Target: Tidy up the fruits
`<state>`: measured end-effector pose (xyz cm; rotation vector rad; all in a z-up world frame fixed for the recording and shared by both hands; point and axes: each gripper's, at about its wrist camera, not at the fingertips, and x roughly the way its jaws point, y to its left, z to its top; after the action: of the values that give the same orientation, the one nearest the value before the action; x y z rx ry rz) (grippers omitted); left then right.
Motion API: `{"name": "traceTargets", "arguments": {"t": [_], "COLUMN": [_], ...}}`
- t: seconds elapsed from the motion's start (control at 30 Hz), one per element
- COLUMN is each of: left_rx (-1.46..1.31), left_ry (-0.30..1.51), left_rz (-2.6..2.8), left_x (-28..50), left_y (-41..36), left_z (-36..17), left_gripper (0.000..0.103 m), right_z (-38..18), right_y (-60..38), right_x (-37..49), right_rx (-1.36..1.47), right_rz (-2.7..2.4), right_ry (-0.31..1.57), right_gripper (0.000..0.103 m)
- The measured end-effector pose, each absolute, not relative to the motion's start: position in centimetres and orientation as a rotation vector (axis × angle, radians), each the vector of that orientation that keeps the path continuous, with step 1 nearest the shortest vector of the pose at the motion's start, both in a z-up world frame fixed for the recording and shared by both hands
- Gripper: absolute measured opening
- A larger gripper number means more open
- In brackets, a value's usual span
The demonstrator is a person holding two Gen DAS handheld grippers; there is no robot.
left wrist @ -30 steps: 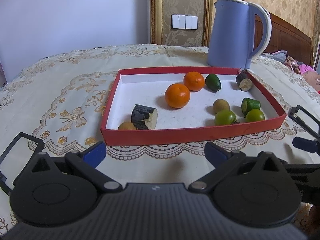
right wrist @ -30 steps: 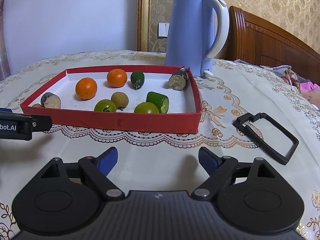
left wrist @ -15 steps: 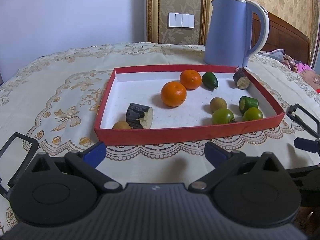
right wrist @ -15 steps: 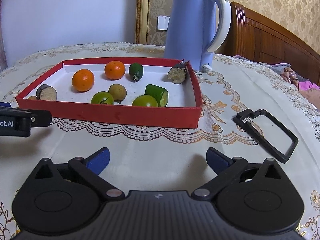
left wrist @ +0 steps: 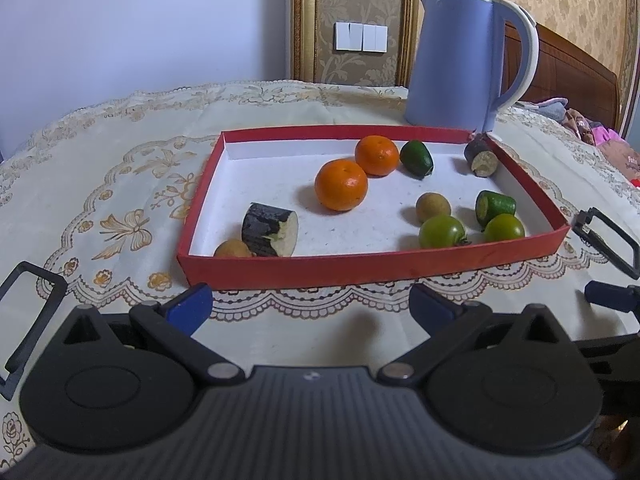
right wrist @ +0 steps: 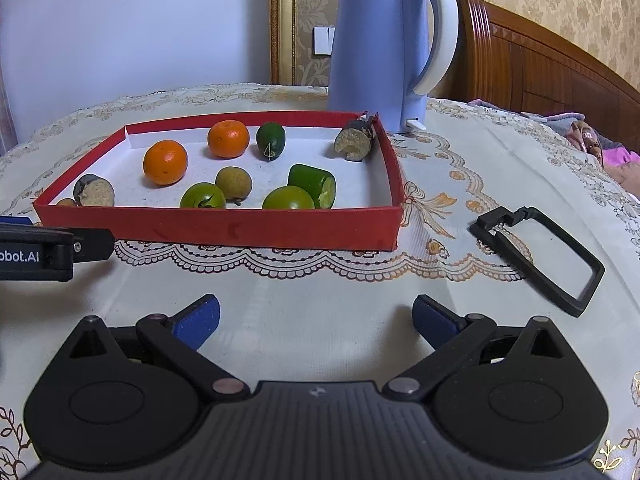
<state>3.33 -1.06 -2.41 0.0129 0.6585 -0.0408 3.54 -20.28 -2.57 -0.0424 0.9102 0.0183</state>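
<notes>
Red tray (left wrist: 360,268) sits on lace-cloth tabletop (left wrist: 120,184), w/ all fruit inside it. L to R in left wrist view: small brown fruit (left wrist: 233,249) in near-left corner, touching dark cut chunk (left wrist: 270,230); two oranges (left wrist: 341,185) mid; dark green fruit (left wrist: 417,158); brown fruit (left wrist: 433,208); two green tomatoes (left wrist: 442,232); cut green piece (left wrist: 495,207); dark chunk (left wrist: 481,158) in far-right corner. Blue kettle (left wrist: 460,64) behind.

Left hand-held gripper (left wrist: 310,306) and right hand-held gripper (right wrist: 316,320) both spread wide, holding nothing, near tray's front.

Progress: fruit is gathered in tray but kinds mixed; fits either a scatter awaiting sorting or a finished gathering.

Text: "obot.AI", partly cut off, on left tool in right wrist view.
</notes>
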Motion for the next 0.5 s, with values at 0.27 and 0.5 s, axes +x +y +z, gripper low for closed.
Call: {"name": "traceTargets", "arguments": {"t": [0.27, 0.5], "left_rx": [0.003, 0.014], "left_ry": [0.660, 0.658], "left_rz": [-0.038, -0.028], "left_x": [3.5, 3.6], "left_y": [-0.9, -1.0], "left_z": [-2.4, -2.5], "left_gripper": [0.103, 0.103], "right_z": [-1.1, 0.3], "right_y": [-19.6, -17.2], "right_x": [2.1, 1.8], "right_rx": [-0.005, -0.210], "right_rz": [0.031, 0.067], "right_ry": [0.850, 0.756], "right_gripper": [0.103, 0.103]}}
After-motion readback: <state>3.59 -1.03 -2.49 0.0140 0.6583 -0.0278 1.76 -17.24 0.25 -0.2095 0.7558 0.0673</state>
